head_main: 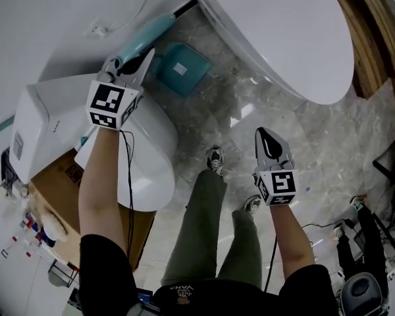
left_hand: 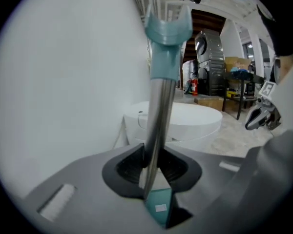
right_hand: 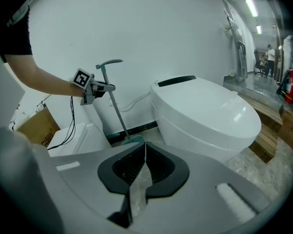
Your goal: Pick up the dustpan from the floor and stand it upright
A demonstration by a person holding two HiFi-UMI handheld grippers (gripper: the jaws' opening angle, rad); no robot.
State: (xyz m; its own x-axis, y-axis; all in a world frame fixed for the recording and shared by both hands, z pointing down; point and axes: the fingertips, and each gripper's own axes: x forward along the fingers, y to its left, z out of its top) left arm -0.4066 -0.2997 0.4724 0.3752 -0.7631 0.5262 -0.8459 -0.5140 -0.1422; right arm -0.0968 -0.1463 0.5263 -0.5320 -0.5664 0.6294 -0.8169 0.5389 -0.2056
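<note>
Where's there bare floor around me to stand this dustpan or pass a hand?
Bare marble floor lies between the dustpan, the large white toilet and your shoes; more opens right of the right gripper. The left side is crowded: smaller white toilet, cardboard box.

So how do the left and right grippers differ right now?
The left gripper has its jaws clamped on the dustpan handle; the right gripper has its jaws shut on nothing. The left is out by the wall; the right sits nearer the person's shoes. Both point downward and carry a marker cube.
</note>
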